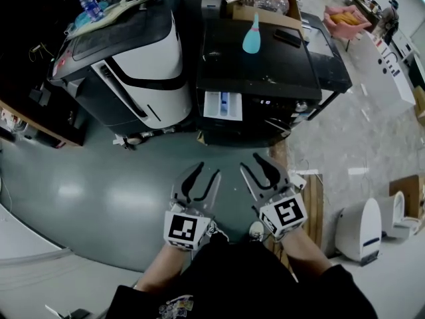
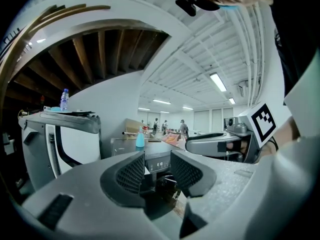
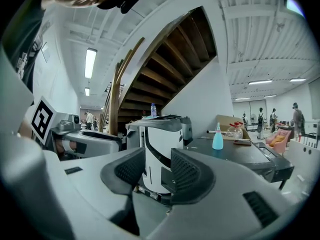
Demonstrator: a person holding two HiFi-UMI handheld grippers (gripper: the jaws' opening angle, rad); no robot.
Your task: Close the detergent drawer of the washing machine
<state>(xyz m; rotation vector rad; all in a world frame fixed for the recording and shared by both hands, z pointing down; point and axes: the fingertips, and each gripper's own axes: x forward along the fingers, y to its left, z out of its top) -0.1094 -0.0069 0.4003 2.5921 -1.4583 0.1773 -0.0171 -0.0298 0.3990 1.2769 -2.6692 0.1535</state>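
Note:
In the head view the black washing machine (image 1: 259,58) stands ahead of me, with its white detergent drawer (image 1: 223,106) pulled out at the front left. A blue bottle (image 1: 252,35) stands on its top. My left gripper (image 1: 199,178) and right gripper (image 1: 264,170) hover side by side over the grey floor, short of the machine, both open and empty. In the left gripper view the open gripper (image 2: 152,171) frames the machine's display panel (image 2: 159,163). The right gripper (image 3: 151,171) points at the neighbouring white machine (image 3: 155,149), with the black washer's top (image 3: 235,154) off to its right.
A white and black appliance (image 1: 133,65) with a water bottle (image 1: 88,4) on top stands left of the washer. A cardboard box (image 1: 265,5) sits behind it. A wooden pallet (image 1: 312,205) and a white unit (image 1: 362,228) lie at the right. People stand far off (image 2: 182,128).

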